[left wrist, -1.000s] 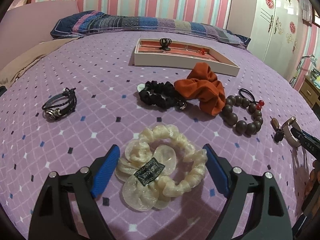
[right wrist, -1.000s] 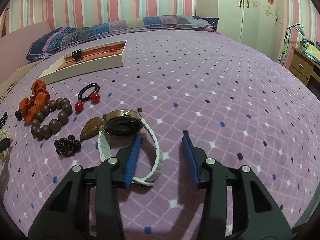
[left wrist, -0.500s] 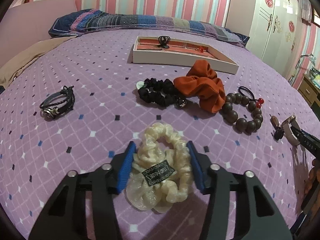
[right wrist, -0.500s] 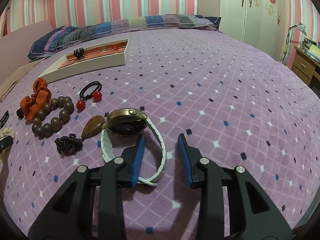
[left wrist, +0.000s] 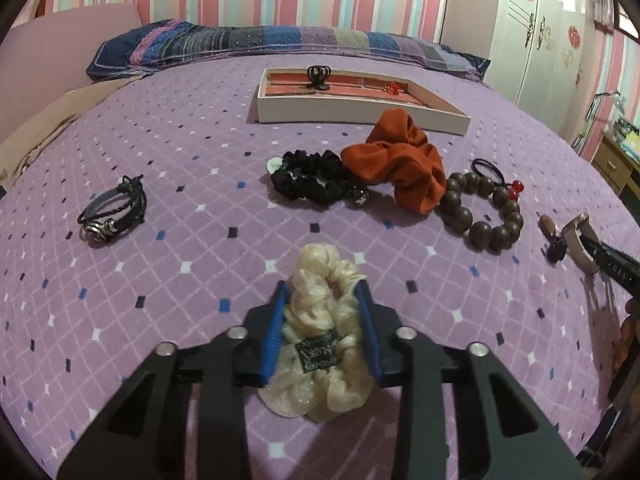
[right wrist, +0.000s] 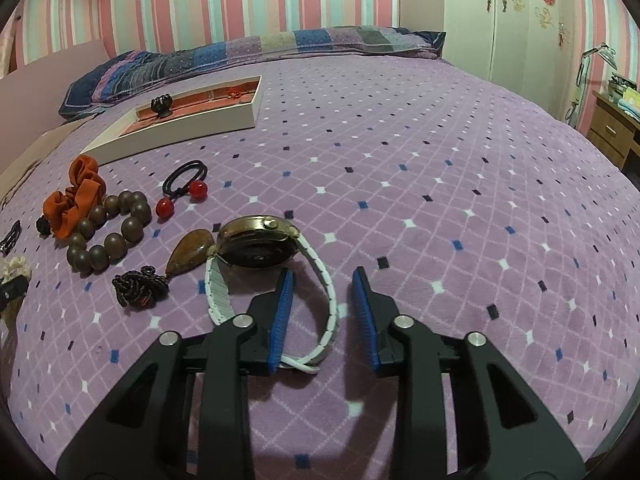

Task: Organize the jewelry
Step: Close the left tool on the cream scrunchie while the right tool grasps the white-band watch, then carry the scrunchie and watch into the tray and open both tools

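Left gripper (left wrist: pixel 322 328) jaws have just been closing and now pinch the cream scrunchie (left wrist: pixel 320 336) on the bed (left wrist: pixel 200 184), bunching it. Right gripper (right wrist: pixel 322 316) jaws have just been closing too, narrow, straddling the white strap of the watch (right wrist: pixel 260 242); strap sits near the left pad, no squeeze visible yet. Advice: finish closing on the strap before lifting, lift both straight up, then carry to the tray (left wrist: pixel 352 114). Left view shows the black bracelet (left wrist: pixel 112 210) and black scrunchie (left wrist: pixel 312 180); right view alone shows the brown pendant (right wrist: pixel 190 256).
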Motion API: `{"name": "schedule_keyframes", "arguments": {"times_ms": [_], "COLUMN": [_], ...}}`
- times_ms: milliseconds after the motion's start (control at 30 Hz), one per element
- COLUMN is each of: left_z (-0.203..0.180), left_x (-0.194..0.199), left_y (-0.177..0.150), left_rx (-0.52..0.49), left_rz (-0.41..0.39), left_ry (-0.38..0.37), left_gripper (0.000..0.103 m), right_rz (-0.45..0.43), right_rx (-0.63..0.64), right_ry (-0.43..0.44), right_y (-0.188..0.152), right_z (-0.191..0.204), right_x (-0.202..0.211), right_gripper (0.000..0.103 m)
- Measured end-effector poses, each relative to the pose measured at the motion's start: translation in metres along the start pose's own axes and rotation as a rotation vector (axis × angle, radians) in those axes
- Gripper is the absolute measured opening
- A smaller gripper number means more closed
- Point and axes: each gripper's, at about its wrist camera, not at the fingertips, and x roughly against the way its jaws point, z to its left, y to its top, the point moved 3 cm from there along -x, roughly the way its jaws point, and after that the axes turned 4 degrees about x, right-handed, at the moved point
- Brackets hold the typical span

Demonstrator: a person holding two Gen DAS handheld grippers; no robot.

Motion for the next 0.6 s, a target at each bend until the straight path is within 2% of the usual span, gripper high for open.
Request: {"name": "schedule_keyframes", "arguments": {"times_ms": [33, 200, 333, 400, 467, 600], "left_z": [0.001, 0.001, 0.002, 0.003, 0.003, 0.006], "left_x": [0.001, 0.002, 0.003, 0.004, 0.005, 0.010], "left_y": [0.001, 0.005, 0.006, 0.007, 0.009, 0.013], "left_rx": [0.007, 0.009, 0.017, 0.025, 0.030, 0.036], "left_rz": [-0.002, 0.000, -0.002, -0.002, -0.007, -0.020], "left_ry": [-0.005, -0.023, -0.031, -0.036, -0.038, -0.036], "left_gripper": [0.026, 0.020, 0.019, 0.018, 0.018, 0.018], "right_rz": [0.000, 0.001, 0.002, 0.000, -0.009, -0.010], "right_rx": [0.002, 0.004, -0.011, -0.023, -0.043, -0.074], "right_ry": [0.001, 0.020, 0.037, 0.045, 0.051, 0.079], "right_y": [0.000, 0.000, 0.001, 0.001, 0.001, 0.002], "right_z": [0.000, 0.002, 0.000, -0.002, -0.005, -0.011], "right_x": [0.000, 0.000, -0.001, 0.000, 0.002, 0.003], "right_gripper": [0.028, 0.022, 0.019, 0.016, 0.008, 0.008]}}
